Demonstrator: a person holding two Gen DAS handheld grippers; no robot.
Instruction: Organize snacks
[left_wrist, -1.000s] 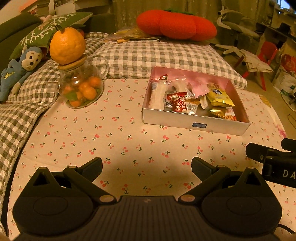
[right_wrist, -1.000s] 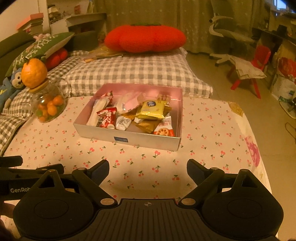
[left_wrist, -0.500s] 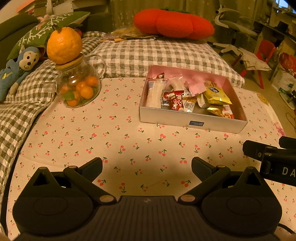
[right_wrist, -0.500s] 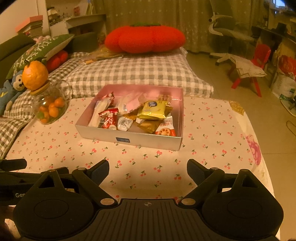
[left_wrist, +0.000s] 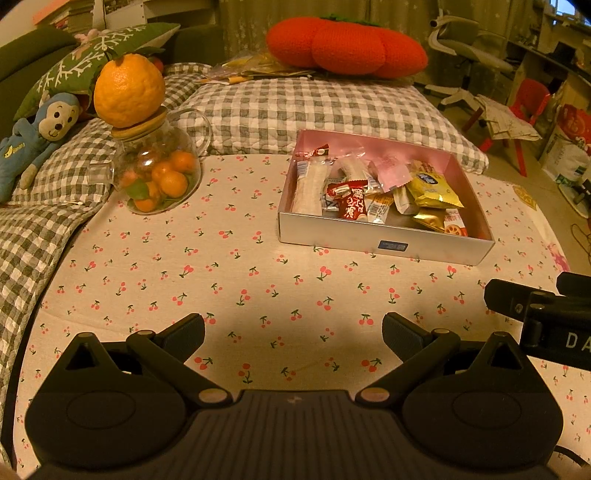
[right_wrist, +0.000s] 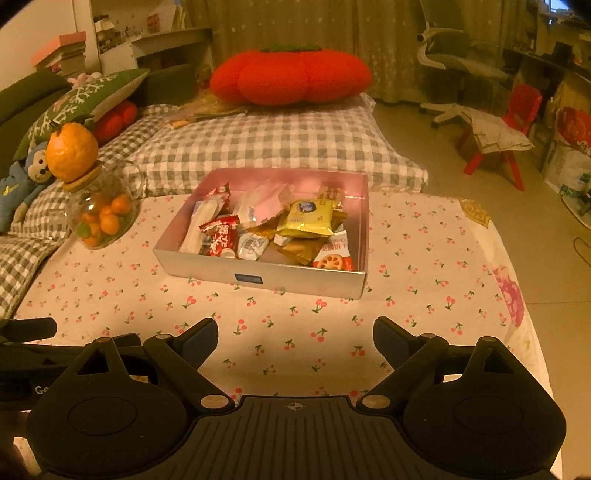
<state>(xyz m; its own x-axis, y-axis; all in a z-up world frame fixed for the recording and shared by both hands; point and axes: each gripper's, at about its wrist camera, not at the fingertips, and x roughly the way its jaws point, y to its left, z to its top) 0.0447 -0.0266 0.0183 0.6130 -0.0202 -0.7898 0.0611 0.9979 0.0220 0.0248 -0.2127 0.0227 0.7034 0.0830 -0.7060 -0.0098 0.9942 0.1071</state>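
In the left wrist view, the left gripper (left_wrist: 293, 332) hangs over a cloth with little cherries (left_wrist: 229, 280). Its two black fingers stand wide apart, and only the cloth lies between them. The box (left_wrist: 384, 242) sits farther away and a bit to the right of the fingers, well apart from them. It is pink inside. Snacks (left_wrist: 373, 192) fill the box: a red packet (left_wrist: 354, 204), a yellow bag (left_wrist: 432, 189) and a long white pack (left_wrist: 309, 188). To the left of the box stands a glass jar (left_wrist: 157, 173) with small oranges inside and one big orange (left_wrist: 129, 88) on its lid. A blue toy monkey (left_wrist: 35, 136) lies at the far left. A big red pumpkin pillow (left_wrist: 345, 46) rests on the checked pillow behind the box. A bit of the right gripper (left_wrist: 543, 317) pokes in at the right edge.

In the right wrist view, the right gripper (right_wrist: 295, 338) also has its fingers wide apart with nothing in them. The box (right_wrist: 258, 275) lies ahead of the fingers and a little to the left, not touching them. The red packet (right_wrist: 221, 238) is at the left side of the box and the yellow bag (right_wrist: 308, 219) is near the middle. The jar (right_wrist: 101, 218) stands left of the box. A red chair (right_wrist: 517, 133) stands on the floor at the far right.
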